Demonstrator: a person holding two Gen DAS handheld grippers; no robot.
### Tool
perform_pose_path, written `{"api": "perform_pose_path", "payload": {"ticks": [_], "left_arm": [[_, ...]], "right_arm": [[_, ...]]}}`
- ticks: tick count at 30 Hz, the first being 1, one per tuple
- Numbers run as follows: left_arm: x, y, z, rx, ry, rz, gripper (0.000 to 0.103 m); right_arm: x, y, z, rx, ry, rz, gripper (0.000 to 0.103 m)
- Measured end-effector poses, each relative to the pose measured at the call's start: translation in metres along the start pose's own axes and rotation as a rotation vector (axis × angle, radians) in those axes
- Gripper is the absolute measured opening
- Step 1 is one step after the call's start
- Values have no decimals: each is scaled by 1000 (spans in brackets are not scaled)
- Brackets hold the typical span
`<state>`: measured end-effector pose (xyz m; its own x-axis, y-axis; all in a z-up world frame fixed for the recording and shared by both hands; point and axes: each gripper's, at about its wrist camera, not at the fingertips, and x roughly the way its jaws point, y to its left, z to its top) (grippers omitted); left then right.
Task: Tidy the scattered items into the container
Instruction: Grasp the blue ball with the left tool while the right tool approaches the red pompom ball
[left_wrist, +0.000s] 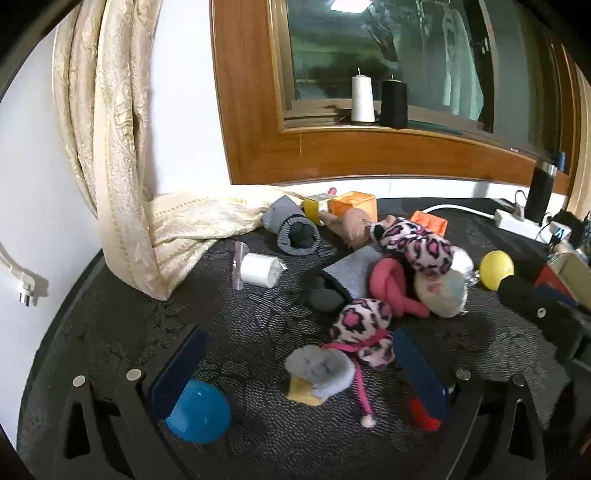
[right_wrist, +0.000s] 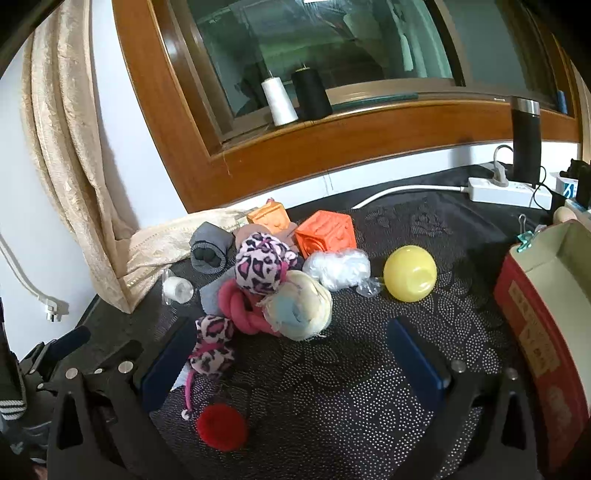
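Plainly, with both grippers — left gripper (left_wrist: 299, 369) and right gripper (right_wrist: 295, 362) — gaping empty over socks (right_wrist: 258, 269) and balls (right_wrist: 410, 273) strewn left of the box (right_wrist: 546, 295), seemingly empty, pinch soft bundles mid-body.

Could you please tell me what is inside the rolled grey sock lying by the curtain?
The grey sock's open end shows a dark, black bundle tucked inside; how far in it goes is hidden by the sock.

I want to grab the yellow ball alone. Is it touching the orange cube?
Apart. In the right wrist view, dark tablecloth shows plainly between the yellow ball and the orange cube, with a clear plastic bundle lying between them.
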<state>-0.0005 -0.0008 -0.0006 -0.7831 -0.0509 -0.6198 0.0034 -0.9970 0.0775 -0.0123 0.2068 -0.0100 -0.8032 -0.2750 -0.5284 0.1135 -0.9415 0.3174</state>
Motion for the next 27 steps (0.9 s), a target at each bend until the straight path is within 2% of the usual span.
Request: {"api": "perform_pose_path", "payload": {"ticks": [14, 19, 22, 24, 27], "left_arm": [[19, 19, -6, -41, 56, 46, 103], [22, 22, -7, -53, 66, 61, 103], [21, 26, -7, -61, 65, 60, 103], [20, 33, -6, -86, 76, 43, 103], [16, 53, -5, -176, 97, 30, 103]], "right_arm": [[12, 9, -11, -54, 68, 8, 103], [12, 11, -12, -58, 75, 43, 103], [14, 15, -15, -62, 97, 93, 103], [14, 19, -17, -70, 104, 118, 103], [12, 26, -20, -98, 104, 138, 103]]}}
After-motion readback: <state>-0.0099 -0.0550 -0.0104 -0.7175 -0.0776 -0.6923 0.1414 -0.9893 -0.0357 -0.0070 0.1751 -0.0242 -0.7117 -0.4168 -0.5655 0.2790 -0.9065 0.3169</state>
